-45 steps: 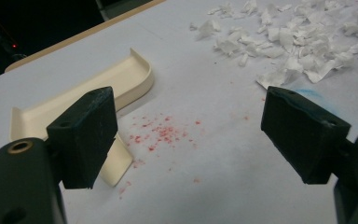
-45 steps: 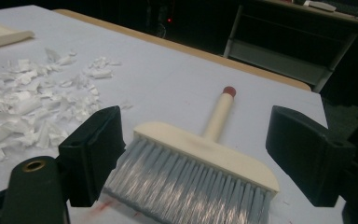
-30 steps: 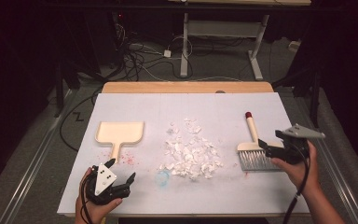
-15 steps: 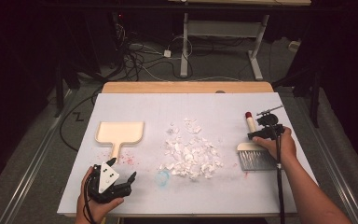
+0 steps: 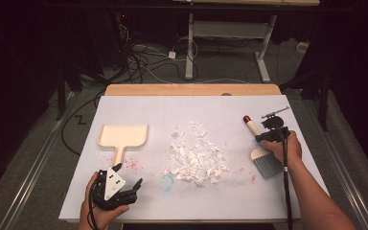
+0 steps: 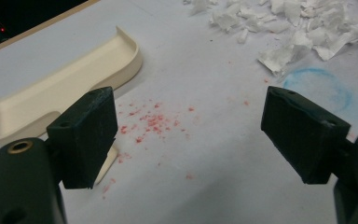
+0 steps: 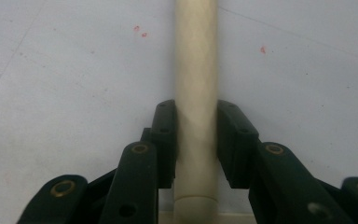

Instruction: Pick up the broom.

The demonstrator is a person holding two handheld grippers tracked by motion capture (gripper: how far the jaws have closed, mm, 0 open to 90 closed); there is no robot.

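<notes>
Brush (image 5: 261, 146) handle pinched between right gripper (image 7: 196, 140) fingers that just closed; left gripper (image 6: 186, 135) fingers spread.

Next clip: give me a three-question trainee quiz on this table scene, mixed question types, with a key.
1. True or false: the right gripper is shut on the brush handle.
2. Which lies nearest the left gripper? A) the dustpan B) the brush bristles C) the red handle tip
3. Fill in: the pile of white ___ scraps lies between dustpan and brush.

Key: 1 true; 2 A; 3 paper. The left gripper's fingers stand wide apart, holding nothing.
</notes>
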